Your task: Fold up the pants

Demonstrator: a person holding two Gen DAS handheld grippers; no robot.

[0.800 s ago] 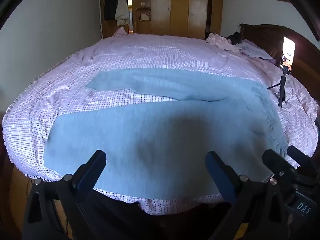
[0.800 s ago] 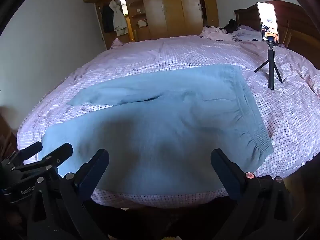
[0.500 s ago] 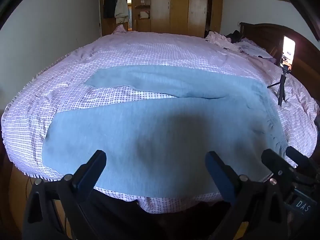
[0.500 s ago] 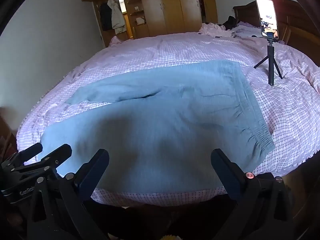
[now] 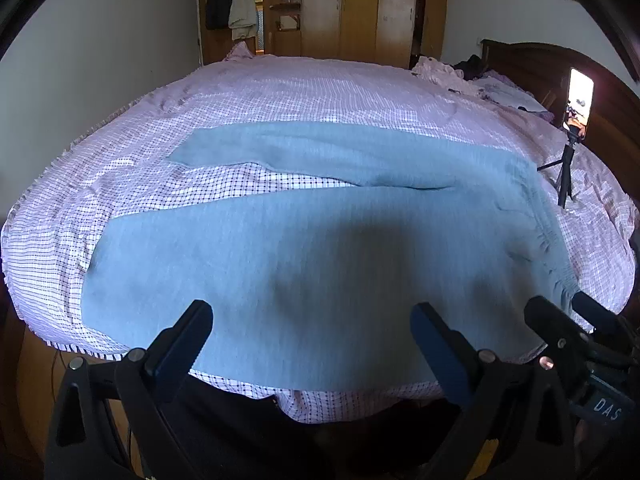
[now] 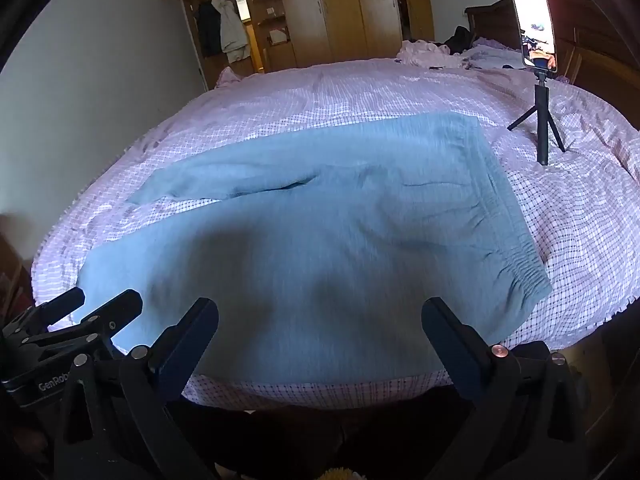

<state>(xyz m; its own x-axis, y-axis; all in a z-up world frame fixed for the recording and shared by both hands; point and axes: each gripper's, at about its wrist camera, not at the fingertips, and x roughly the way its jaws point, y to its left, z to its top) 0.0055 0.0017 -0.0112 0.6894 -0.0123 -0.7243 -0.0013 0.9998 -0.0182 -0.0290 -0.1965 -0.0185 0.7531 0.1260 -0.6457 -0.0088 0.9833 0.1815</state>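
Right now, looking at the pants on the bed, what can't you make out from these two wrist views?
- Near edge of the blue pants, both views: partly hidden behind the open jaws of the left gripper and right gripper.
- Phone on the tripod: screen too small and glared to read.
- Clothes pile at the headboard: too far to identify.

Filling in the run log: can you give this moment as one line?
stage: pre-grasp | pants: flat on bed, unfolded | left gripper: open, empty | right gripper: open, empty
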